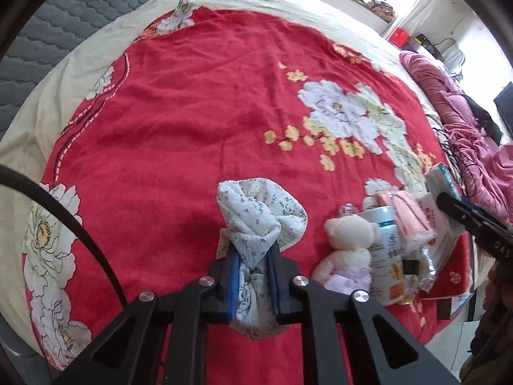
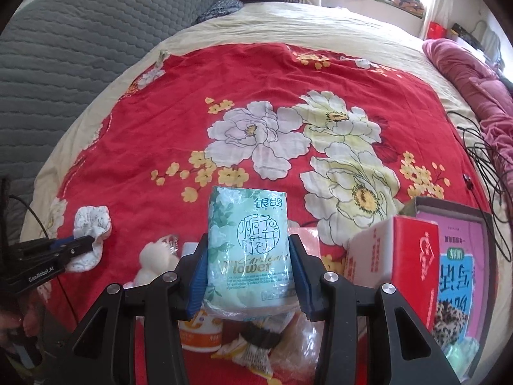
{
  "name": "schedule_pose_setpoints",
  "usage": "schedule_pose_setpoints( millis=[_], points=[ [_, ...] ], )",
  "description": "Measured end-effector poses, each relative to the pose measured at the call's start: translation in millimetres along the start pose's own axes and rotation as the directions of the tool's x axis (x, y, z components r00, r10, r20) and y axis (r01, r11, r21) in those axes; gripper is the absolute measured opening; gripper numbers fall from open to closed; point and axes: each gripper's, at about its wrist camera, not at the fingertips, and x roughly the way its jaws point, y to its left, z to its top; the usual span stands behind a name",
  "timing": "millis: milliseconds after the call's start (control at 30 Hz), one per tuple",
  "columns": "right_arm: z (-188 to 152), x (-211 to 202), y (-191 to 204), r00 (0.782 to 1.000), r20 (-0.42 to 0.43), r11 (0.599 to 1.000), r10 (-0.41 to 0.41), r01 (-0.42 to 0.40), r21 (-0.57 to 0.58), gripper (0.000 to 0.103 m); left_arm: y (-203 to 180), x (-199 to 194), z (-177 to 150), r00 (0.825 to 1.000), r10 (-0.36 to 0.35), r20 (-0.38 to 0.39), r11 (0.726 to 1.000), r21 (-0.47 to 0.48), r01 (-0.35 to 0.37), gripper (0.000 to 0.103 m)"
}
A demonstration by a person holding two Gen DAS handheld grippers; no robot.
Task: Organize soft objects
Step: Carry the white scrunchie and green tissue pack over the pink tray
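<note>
The left gripper (image 1: 253, 284) has its jaws closed on a bunched white cloth with a small grey floral print (image 1: 261, 215), held above the red floral bedspread (image 1: 192, 112). Its side reads "GenRobot.AI" in the right wrist view. The right gripper (image 2: 248, 277) has its jaws clamped on a mint-green tissue pack (image 2: 248, 250) printed "Gardenia Flower" with Chinese characters. Below lie a cream teddy bear (image 1: 346, 250), a white bottle with an orange label (image 2: 200, 329), a pink folded cloth (image 1: 405, 218), and a red and white box (image 2: 400, 256).
</note>
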Motion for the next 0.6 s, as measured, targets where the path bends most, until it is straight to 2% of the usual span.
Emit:
schedule_pose_setpoints(
  millis=[600],
  points=[
    [-20, -59, 17, 0.998, 0.055, 0.999, 0.034, -0.035, 0.016, 0.048, -40, -70, -12, 0.996, -0.017, 0.087, 0.996, 0.088, 0.009, 0.016]
  ],
)
